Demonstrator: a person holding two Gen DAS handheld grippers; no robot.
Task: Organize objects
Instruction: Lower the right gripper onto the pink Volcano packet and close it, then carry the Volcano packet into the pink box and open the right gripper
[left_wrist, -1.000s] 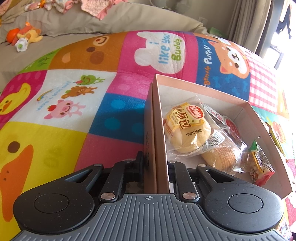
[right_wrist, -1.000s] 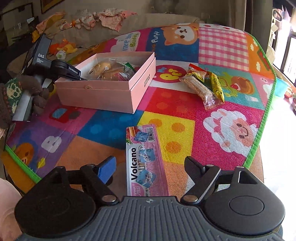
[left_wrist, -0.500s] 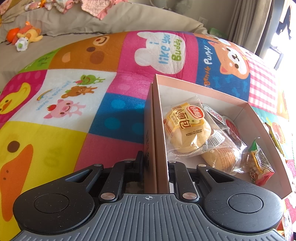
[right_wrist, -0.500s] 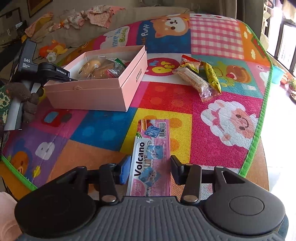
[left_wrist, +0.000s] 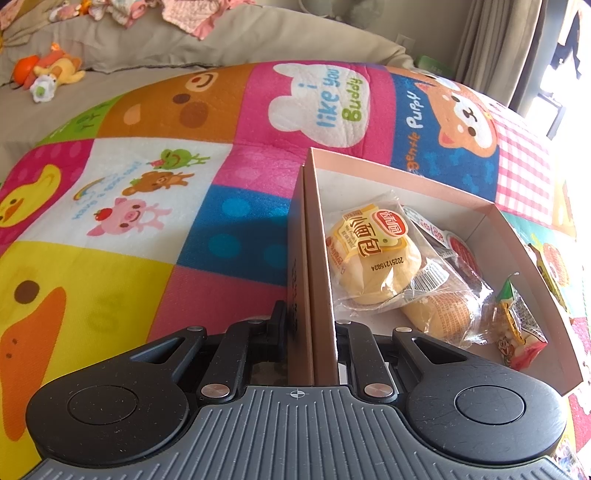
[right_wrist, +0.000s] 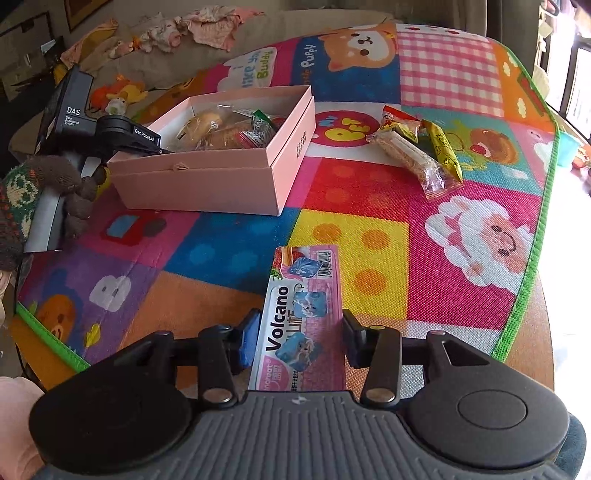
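Observation:
A pink open box (right_wrist: 207, 177) stands on the colourful play mat (right_wrist: 369, 206). It holds wrapped buns (left_wrist: 373, 258) and a small snack packet (left_wrist: 517, 328). My left gripper (left_wrist: 312, 321) is shut on the box's near side wall (left_wrist: 317, 258), and it also shows in the right wrist view (right_wrist: 122, 136) at the box's left end. My right gripper (right_wrist: 299, 332) is closed on the sides of a pink Volcano snack pack (right_wrist: 299, 317), which is lifted a little off the mat at the near edge.
Three wrapped snack bars (right_wrist: 417, 147) lie on the mat right of the box. A beige sofa with soft toys (left_wrist: 51, 70) lies behind the mat. The mat's green edge (right_wrist: 524, 295) and the table rim run along the right.
My right gripper closed from wide open onto the Volcano pack and lifted it slightly. My left gripper and the box have not moved.

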